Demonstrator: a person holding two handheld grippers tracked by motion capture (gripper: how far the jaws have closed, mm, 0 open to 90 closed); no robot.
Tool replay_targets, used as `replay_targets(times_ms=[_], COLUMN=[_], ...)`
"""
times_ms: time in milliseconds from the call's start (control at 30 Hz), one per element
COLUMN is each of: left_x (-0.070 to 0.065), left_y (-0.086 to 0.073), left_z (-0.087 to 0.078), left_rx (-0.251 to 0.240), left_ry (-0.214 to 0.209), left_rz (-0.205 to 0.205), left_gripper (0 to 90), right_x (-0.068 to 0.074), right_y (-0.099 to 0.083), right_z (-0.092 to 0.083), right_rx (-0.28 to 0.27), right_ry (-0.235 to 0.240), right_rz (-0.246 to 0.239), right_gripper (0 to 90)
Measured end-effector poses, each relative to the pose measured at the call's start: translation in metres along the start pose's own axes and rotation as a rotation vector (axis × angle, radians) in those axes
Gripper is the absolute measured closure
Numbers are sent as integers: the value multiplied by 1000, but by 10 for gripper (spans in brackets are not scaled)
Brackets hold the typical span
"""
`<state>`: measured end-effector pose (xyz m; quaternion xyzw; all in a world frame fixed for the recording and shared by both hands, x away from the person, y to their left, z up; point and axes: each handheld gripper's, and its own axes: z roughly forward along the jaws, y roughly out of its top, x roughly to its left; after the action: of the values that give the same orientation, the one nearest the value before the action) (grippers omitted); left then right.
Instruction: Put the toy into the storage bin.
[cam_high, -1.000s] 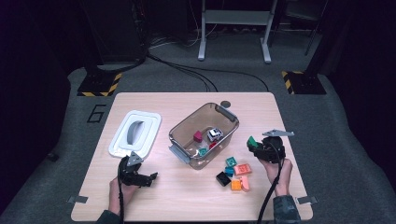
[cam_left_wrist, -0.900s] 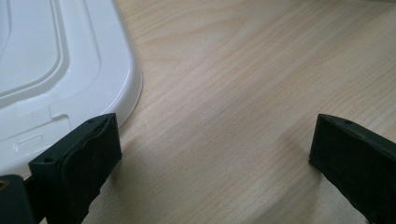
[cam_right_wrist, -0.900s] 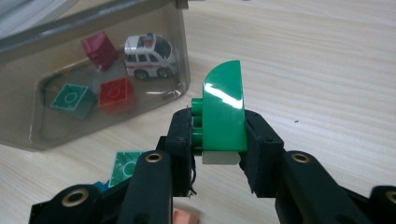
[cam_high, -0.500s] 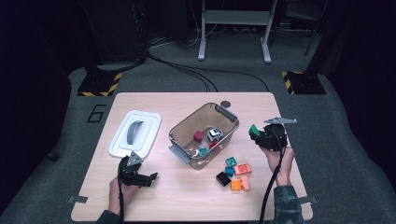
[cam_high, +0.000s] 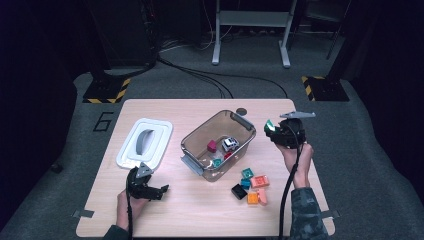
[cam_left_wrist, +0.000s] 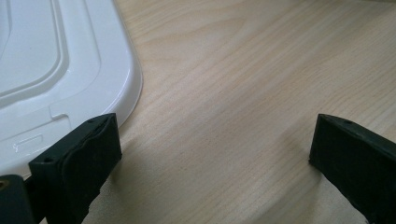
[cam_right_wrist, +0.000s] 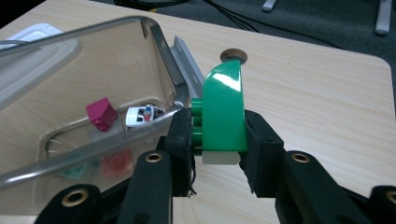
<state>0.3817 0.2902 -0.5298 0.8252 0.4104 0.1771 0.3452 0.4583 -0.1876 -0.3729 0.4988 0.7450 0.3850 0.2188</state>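
My right gripper (cam_high: 274, 131) (cam_right_wrist: 219, 135) is shut on a green toy block (cam_right_wrist: 223, 109) (cam_high: 270, 125) and holds it in the air just right of the clear plastic bin (cam_high: 197, 137) (cam_right_wrist: 154, 32). Inside the bin lie a magenta block (cam_high: 212, 146) (cam_right_wrist: 101, 113), a small white toy car (cam_high: 229, 144) (cam_right_wrist: 142, 115) and a teal piece (cam_high: 217, 162). My left gripper (cam_high: 159, 191) (cam_left_wrist: 210, 158) rests low on the table at the front left, open with bare wood between its jaws, beside the white lid (cam_high: 145, 142) (cam_left_wrist: 51, 79).
Several loose blocks in teal, orange, pink and black (cam_high: 250, 185) lie on the table in front of the bin. A round hole (cam_high: 241, 111) sits in the tabletop behind the bin. Cables trail from both grippers toward the front edge.
My right gripper has risen with the green block and moved away from the loose blocks toward the bin's right end. The left gripper has stayed put.
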Motion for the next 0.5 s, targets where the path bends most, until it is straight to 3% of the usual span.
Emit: replay_targets(times_ms=[233,500], left_x=[0,0], left_y=[0,0], left_z=[0,0], left_rx=[0,-3], left_ry=[0,3], left_rz=[0,-1], left_gripper=[19,19], right_x=[12,34], right_y=[17,33], right_z=[2,10], right_rx=[-12,-3], right_ry=[16,55], right_rz=[-28,-74], right_gripper=[665,665])
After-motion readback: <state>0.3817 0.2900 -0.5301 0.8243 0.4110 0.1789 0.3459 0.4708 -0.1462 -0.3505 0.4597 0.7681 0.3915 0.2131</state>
